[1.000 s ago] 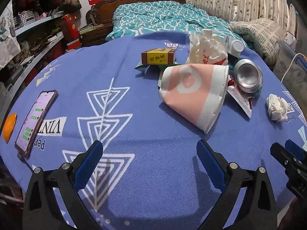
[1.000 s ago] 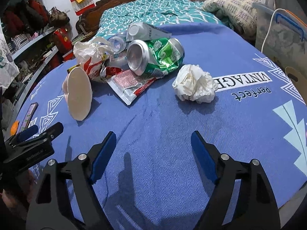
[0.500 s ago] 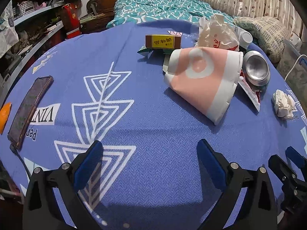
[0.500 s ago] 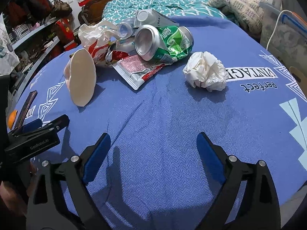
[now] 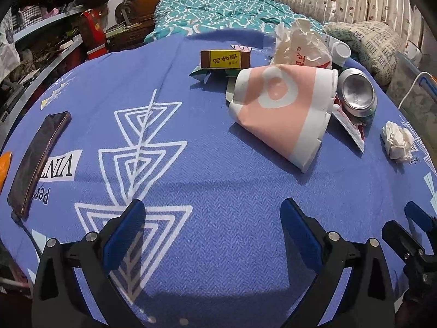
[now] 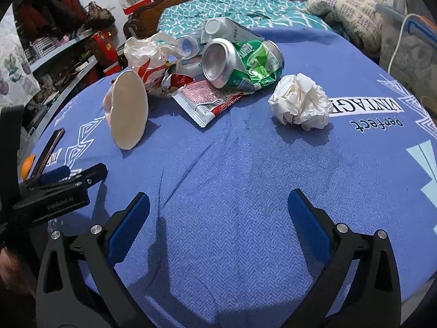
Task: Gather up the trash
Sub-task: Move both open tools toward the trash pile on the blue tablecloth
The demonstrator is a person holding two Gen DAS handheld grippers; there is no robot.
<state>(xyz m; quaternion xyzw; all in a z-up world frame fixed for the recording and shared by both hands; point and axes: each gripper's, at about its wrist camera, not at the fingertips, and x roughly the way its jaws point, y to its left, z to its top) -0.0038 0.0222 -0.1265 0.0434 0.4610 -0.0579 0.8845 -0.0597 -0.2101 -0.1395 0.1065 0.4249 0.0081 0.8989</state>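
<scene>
Across the table lies a blue woven cloth printed with white triangles and lettering (image 5: 218, 191), and all the trash sits on it toward the far side. Largest of the pile is a crushed pink-and-white paper cup (image 5: 281, 109), lying on its side with its mouth facing the right wrist camera. Behind it rises a crumpled white plastic bag with red print (image 5: 300, 46), and just beside that a dented green aluminium can (image 6: 243, 64) rests on its side, its silver end turned outward. The can lies partly on a flat red-and-white foil wrapper (image 6: 210, 101). A brown-and-yellow cardboard box (image 5: 225, 59) stands left of the bag, on top of a green packet. A white capped carton (image 6: 226, 28) lies behind the can. A crumpled ball of white tissue paper (image 6: 300, 102) sits apart from the heap, near it on the right, beside the word VINTAGE. A dark smartphone (image 5: 38, 158) lies flat at the left edge of the cloth, well away from the trash.

The left gripper (image 5: 210, 232) hangs low over bare cloth, short of the cup, its blue-padded fingers spread wide and holding nothing. The right gripper (image 6: 218, 218) hovers likewise near the front edge, fingers wide apart and empty, the tissue ball ahead and slightly right.
</scene>
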